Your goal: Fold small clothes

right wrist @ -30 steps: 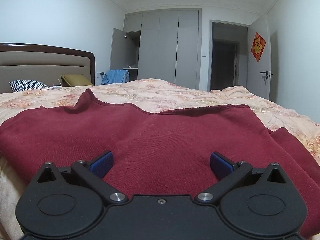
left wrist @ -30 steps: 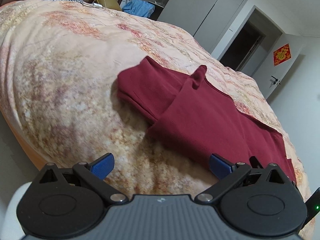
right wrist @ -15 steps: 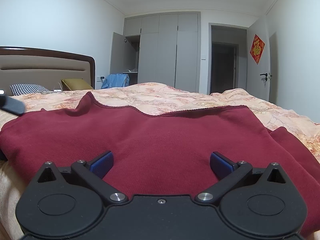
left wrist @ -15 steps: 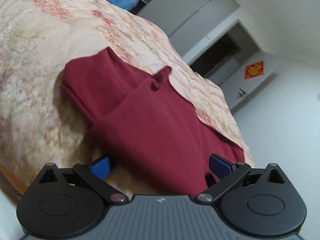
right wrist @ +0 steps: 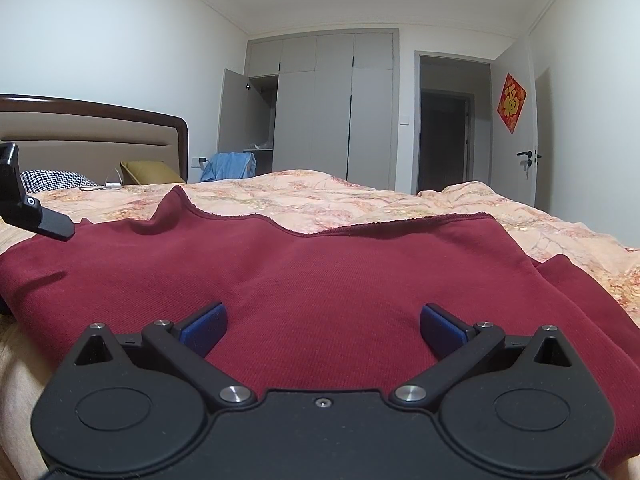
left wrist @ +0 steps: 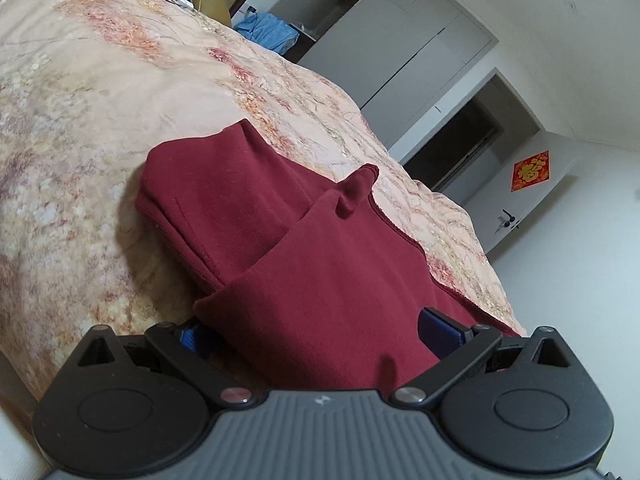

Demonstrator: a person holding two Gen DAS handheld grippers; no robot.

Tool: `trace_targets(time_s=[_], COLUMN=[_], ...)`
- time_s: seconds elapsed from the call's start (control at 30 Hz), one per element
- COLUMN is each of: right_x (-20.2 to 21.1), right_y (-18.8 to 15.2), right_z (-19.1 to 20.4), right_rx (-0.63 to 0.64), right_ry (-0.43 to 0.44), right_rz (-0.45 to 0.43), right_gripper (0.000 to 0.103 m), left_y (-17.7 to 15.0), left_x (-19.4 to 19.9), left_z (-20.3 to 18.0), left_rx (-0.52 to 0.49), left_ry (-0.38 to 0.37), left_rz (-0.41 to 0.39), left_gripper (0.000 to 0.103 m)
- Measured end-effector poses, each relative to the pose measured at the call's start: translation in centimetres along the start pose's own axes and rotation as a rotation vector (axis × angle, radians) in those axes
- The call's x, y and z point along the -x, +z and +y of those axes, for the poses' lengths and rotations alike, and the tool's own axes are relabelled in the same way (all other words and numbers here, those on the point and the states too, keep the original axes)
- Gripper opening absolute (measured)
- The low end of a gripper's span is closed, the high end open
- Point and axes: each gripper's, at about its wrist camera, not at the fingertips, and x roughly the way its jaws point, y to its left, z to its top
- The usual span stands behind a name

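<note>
On the left, the left tool (left wrist: 316,330) sits low at the near left corner of the dark red garment (left wrist: 320,256), its blue pads spread wide with the corner of cloth lying between them, not yet pinched. The garment lies spread on the bed (left wrist: 80,92), over the floral quilt, with one sleeve already turned in across the body. It looks like a soft, fairly thick knit: light, limp and not slippery, so it should drape and sag from wherever it is lifted. I would take it at the hem corners, where the doubled edge gives something firm to bite.

Further right, the right tool (right wrist: 322,328) hovers over the near edge of the cloth, pads likewise wide apart and holding nothing.

The left wrist view, tilted, shows the folded sleeve and its open cuff on the far left, which the right wrist view hides behind the flat expanse of cloth. The right wrist view, level and low, shows the far hem's wavy line and a second layer poking out at the right.
</note>
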Motion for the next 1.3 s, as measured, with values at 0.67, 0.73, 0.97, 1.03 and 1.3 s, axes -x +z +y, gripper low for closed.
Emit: trace_targets(time_s=[0.67,0.73,0.97,1.03,1.3], right_x=[0.1,0.1,0.1,0.1,0.2], right_y=[-0.1,-0.1,-0.1,-0.1,-0.1], right_z=[0.0,0.0,0.0,0.0,0.1], right_rx=[0.0,0.0,0.0,0.0,-0.004], right_ry=[-0.002,-0.001,-0.001,-0.001,-0.004], right_rz=[-0.003,-0.003,-0.003,-0.003,-0.008], right_gripper=[0.103,0.103,0.103,0.103,0.103], left_y=[-0.1,-0.1,0.0,0.3,1.3], left_x=[0.8,0.8,0.8,0.5,-0.1], left_z=[0.5,0.5,0.2,-0.2,-0.3], left_rx=[0.002,0.002,-0.017,-0.044,-0.051], left_ry=[-0.016,-0.016,-0.006,0.012,0.04], left_rz=[-0.003,-0.003,0.003,0.007,-0.054], left_gripper=[0.103,0.103,0.103,0.103,0.099])
